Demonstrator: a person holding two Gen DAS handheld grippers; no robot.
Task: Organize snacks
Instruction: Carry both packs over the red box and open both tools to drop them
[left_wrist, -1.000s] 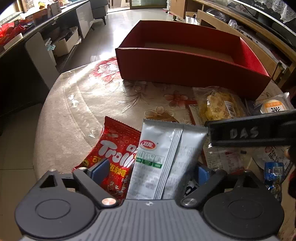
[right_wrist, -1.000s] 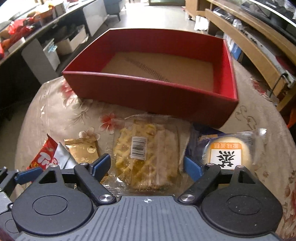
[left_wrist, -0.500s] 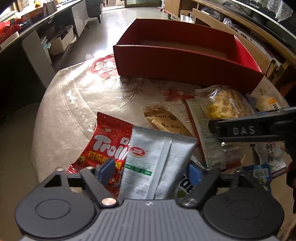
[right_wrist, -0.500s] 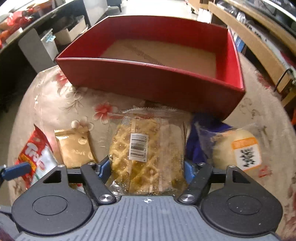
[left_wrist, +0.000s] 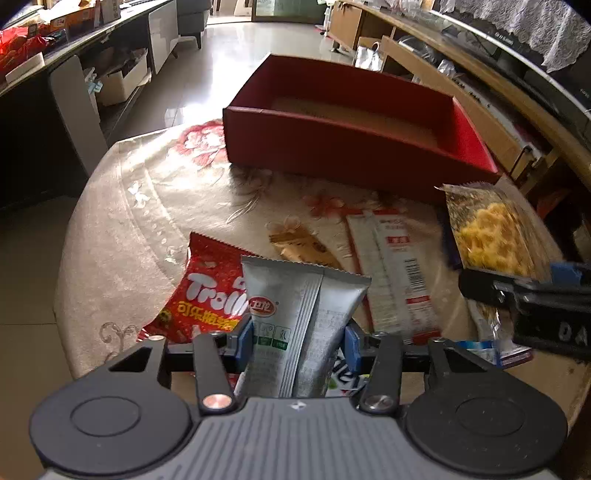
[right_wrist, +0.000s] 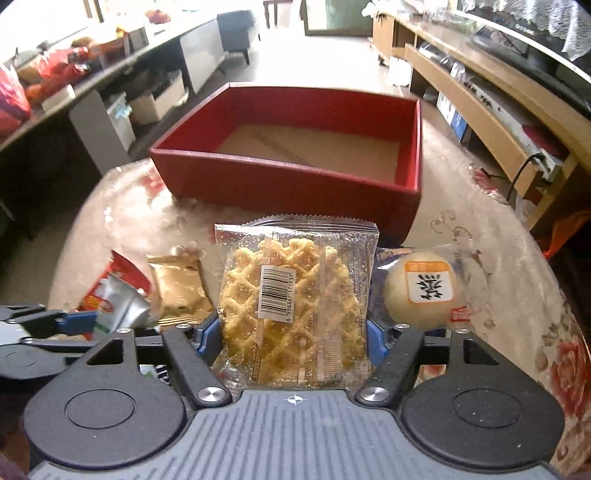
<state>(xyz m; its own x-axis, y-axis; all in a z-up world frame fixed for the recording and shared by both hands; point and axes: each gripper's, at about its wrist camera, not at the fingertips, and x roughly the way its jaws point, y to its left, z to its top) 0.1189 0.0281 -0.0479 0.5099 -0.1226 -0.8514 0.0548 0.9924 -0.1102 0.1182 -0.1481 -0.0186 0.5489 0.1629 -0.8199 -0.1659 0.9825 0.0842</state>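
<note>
Closing on a slick, crinkly silver pouch (left_wrist: 295, 317), pads against both edges, with the left gripper (left_wrist: 298, 341); risks sliding out or dragging the glossy red gummy bag (left_wrist: 207, 291) beneath. Clamped around a stiff clear-wrapped lattice pastry (right_wrist: 295, 302) in the right gripper (right_wrist: 291, 339); brittle, could crumble. Waiting ahead across the table, empty: rigid red cardboard box (right_wrist: 288, 181).

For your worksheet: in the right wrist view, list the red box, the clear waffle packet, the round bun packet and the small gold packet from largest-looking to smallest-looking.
1. red box
2. clear waffle packet, enlarged by nearness to the camera
3. round bun packet
4. small gold packet
</note>
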